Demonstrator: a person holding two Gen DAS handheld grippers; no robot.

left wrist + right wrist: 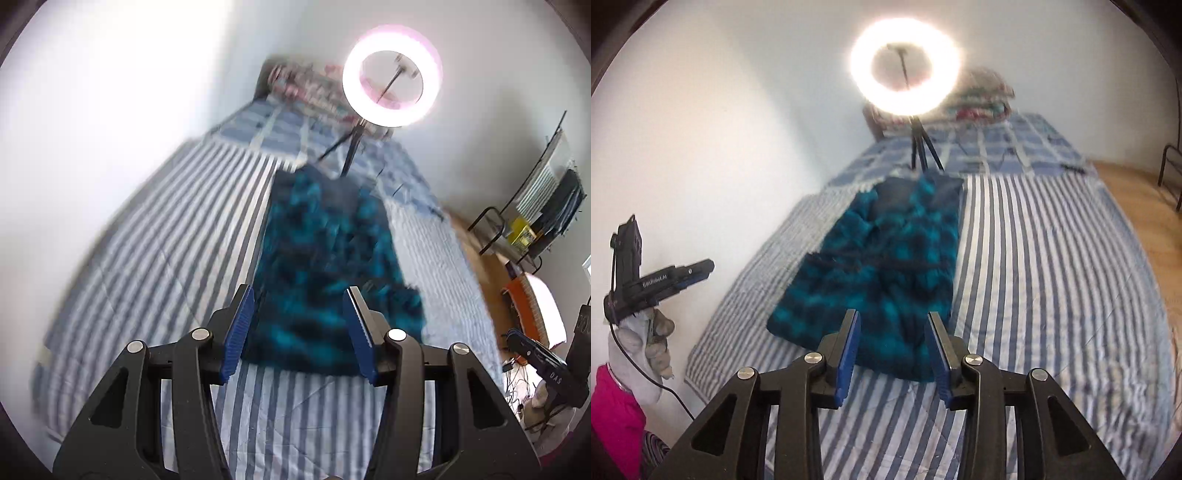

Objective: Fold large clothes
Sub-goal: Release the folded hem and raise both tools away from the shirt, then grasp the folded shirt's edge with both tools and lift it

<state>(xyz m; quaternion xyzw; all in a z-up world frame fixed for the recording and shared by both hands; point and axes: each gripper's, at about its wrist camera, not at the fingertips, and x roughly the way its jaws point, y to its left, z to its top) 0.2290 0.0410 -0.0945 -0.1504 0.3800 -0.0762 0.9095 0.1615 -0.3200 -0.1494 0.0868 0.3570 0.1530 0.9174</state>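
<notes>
A teal-and-black plaid fleece garment (325, 266) lies folded into a long strip on the blue-and-white striped bed cover (155, 236). In the left wrist view my left gripper (298, 288) hovers above the garment's near end, open, with nothing between its blue pads (240, 332). The right wrist view shows the same garment (886, 251) and bed cover (1052, 258) below my right gripper (892, 313), also open and empty. My left gripper (711, 266) appears at the far left there, held by a gloved hand (646, 336). My right gripper (517, 338) shows at the right edge of the left wrist view.
A lit ring light (905, 66) on a tripod (923, 151) stands on the bed beyond the garment. A pile of folded clothes (982, 99) sits at the bed's head. A white wall (720, 129) runs along the left. A wooden floor (1137, 199) and a metal rack (546, 206) lie right.
</notes>
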